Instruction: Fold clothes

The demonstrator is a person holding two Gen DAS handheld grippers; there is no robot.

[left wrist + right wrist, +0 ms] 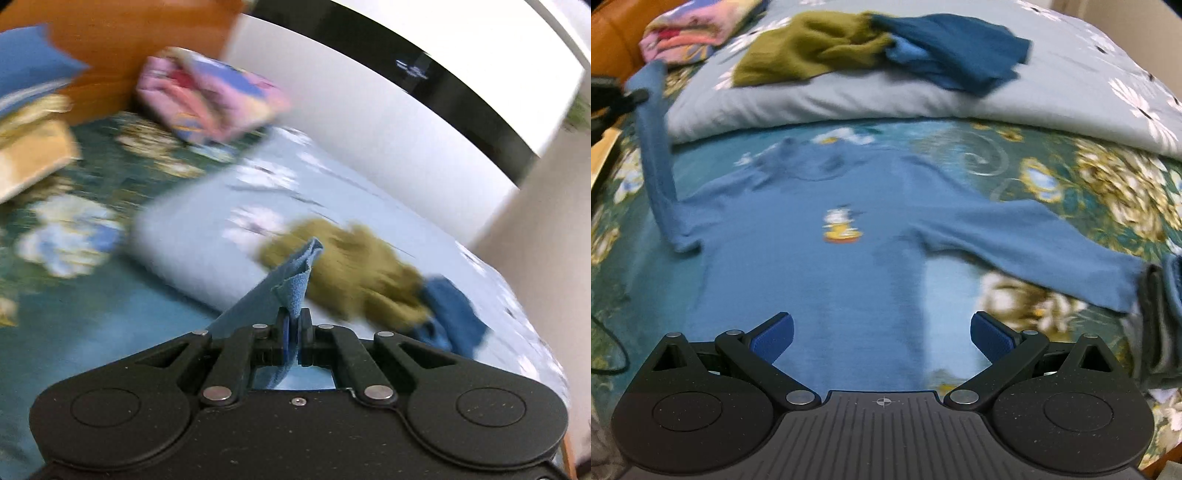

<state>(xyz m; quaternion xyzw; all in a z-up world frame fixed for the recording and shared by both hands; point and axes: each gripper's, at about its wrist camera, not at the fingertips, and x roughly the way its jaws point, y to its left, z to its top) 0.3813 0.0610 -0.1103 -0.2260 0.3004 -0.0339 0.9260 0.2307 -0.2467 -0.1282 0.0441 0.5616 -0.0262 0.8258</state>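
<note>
blue shirt (827, 266) lies flat on the bed (1015, 173), chest up. left gripper (294, 325) pinches its sleeve cuff, lifted; right gripper (882, 334) hangs wide open and empty above the hem.

Blue long-sleeved shirt (820, 266) (duck print on chest) lies flat — one sleeve lifted, the other spread.
</note>
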